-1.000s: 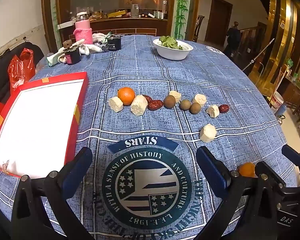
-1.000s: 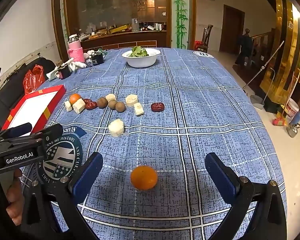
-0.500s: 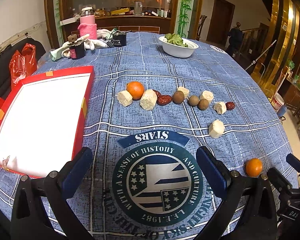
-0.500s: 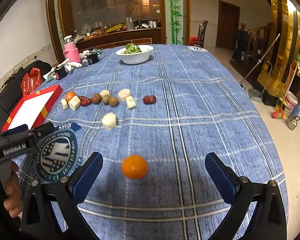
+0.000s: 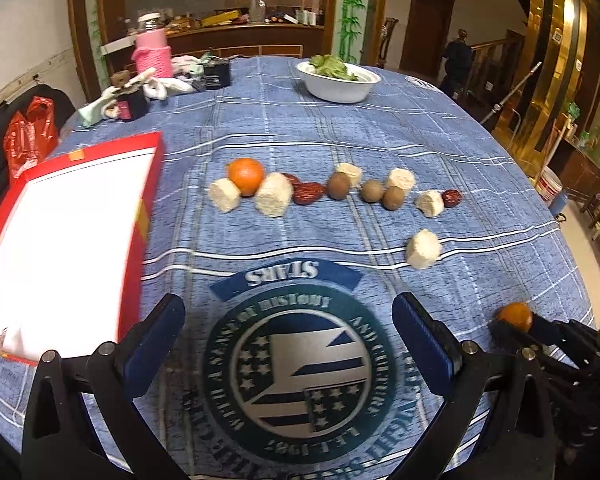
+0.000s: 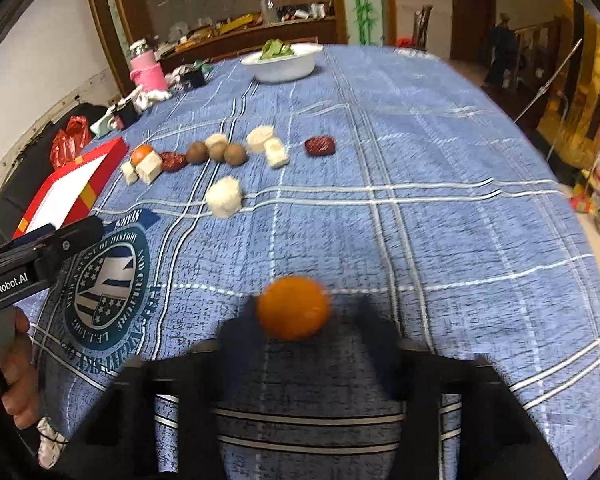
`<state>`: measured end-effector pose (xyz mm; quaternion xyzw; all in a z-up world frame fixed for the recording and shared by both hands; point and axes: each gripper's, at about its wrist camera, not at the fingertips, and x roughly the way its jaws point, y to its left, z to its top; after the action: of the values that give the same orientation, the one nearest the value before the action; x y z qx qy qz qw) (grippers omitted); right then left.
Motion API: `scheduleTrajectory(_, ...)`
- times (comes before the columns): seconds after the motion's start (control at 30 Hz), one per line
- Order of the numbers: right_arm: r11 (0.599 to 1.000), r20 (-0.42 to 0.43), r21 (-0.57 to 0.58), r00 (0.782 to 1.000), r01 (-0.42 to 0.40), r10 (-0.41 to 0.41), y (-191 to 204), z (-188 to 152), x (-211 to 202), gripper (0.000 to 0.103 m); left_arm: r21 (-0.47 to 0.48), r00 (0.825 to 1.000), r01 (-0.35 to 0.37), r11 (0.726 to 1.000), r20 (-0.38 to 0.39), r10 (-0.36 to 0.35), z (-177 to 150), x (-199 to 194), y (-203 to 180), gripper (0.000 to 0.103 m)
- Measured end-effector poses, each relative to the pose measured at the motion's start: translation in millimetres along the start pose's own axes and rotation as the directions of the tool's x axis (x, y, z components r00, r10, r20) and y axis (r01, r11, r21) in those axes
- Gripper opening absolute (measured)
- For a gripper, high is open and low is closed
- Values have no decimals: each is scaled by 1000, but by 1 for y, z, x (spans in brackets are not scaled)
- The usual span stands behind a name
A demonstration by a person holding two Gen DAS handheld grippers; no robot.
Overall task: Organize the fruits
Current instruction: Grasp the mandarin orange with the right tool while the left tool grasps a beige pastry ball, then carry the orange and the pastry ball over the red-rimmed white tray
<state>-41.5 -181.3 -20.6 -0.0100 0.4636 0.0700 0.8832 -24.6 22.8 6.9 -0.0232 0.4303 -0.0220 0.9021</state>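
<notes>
The right tool is seen closed in on the near orange, its blurred dark fingers pressed against both sides of the fruit, low over the blue checked cloth of the counter. The left tool is held wide apart above the round printed emblem, with nothing between its blue pads. Farther back, a second orange, pale cut chunks, brown round fruits and red dates are laid in a loose row. A red-rimmed tray is set at the left, and a white bowl of greens at the far side.
</notes>
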Motion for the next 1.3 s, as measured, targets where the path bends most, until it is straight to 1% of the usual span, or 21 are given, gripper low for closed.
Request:
scheduleTrajectory(0.07, 1000, -4, 6, 1000, -20, 20, -2, 1, -1, 33, 16, 1000, 22, 1000, -9, -22, 4, 3, -11, 103)
scheduleTrajectory(0.13, 1000, 10, 22, 1000, -23, 23, -8, 1, -4, 33, 42, 999, 35, 998, -8, -35, 9, 5, -23, 103)
scheduleTrajectory(0.2, 998, 23, 55, 999, -31, 30, -18, 1, -6, 33, 98, 999, 52, 994, -1, -53, 15, 11, -45, 102)
scheduleTrajectory(0.23, 998, 30, 61, 999, -22, 20, -23, 1, -7, 34, 119, 998, 62, 991, -7, -61, 18, 14, -53, 100)
scheduleTrajectory(0.27, 997, 37, 72, 999, -29, 26, -26, 1, -8, 34, 148, 997, 82, 986, -26, -79, 21, 20, -67, 94)
scheduleTrajectory(0.33, 996, 43, 82, 999, -25, 21, -34, -1, -10, 34, 176, 993, 116, 978, -50, -109, 25, 29, -81, 86)
scheduleTrajectory(0.37, 996, 47, 92, 999, -24, 20, -39, -1, -11, 34, 188, 993, 111, 976, -58, -101, 27, 36, -88, 71)
scheduleTrajectory(0.4, 995, 47, 101, 999, -26, 22, -43, -2, -13, 34, 193, 993, 104, 976, -73, -91, 28, 43, -92, 60)
scheduleTrajectory(0.43, 994, 50, 108, 998, -33, 28, -46, -2, -14, 34, 193, 990, 116, 974, -101, -98, 29, 52, -96, 56)
scheduleTrajectory(0.5, 992, 58, 124, 998, -38, 31, -53, -4, -17, 34, 189, 984, 123, 974, -152, -95, 30, 68, -98, 42)
scheduleTrajectory(0.53, 991, 60, 129, 998, -40, 33, -55, -4, -18, 34, 195, 986, 118, 974, -140, -91, 30, 69, -98, 41)
scheduleTrajectory(0.57, 990, 65, 134, 997, -45, 36, -58, -4, -18, 34, 211, 990, 105, 972, -120, -81, 30, 68, -99, 27)
scheduleTrajectory(0.6, 989, 71, 140, 997, -51, 41, -59, -4, -19, 34, 216, 989, 110, 970, -119, -85, 31, 67, -99, 24)
scheduleTrajectory(0.63, 988, 74, 143, 996, -54, 43, -60, -4, -20, 34, 212, 990, 108, 971, -116, -85, 31, 66, -98, 24)
scheduleTrajectory(0.73, 988, 79, 143, 996, -61, 50, -59, -3, -20, 34, 211, 995, 94, 973, -62, -83, 29, 54, -93, 24)
scheduleTrajectory(0.77, 988, 80, 141, 995, -63, 52, -58, -2, -21, 34, 195, 994, 100, 976, -52, -92, 29, 49, -88, 24)
scheduleTrajectory(0.87, 991, 91, 119, 994, -68, 57, -49, 2, -24, 34, 163, 996, 87, 983, -8, -87, 26, 36, -78, 24)
scheduleTrajectory(1.07, 995, 109, 54, 991, -88, 82, -19, 13, -24, 34, 61, 998, 33, 998, 47, -36, 13, 14, -38, 24)
scheduleTrajectory(1.13, 995, 113, 33, 989, -98, 93, -8, 15, -23, 34, 32, 998, 26, 999, 61, -28, 11, 10, -24, 24)
scheduleTrajectory(1.23, 992, 113, 9, 986, -122, 120, 10, 15, -21, 34, -11, 996, -2, 1000, 88, 3, 5, 0, -3, 24)
scheduleTrajectory(1.3, 991, 111, -5, 985, -133, 133, 20, 13, -20, 34, -44, 995, -7, 999, 97, 11, 4, -4, 12, 24)
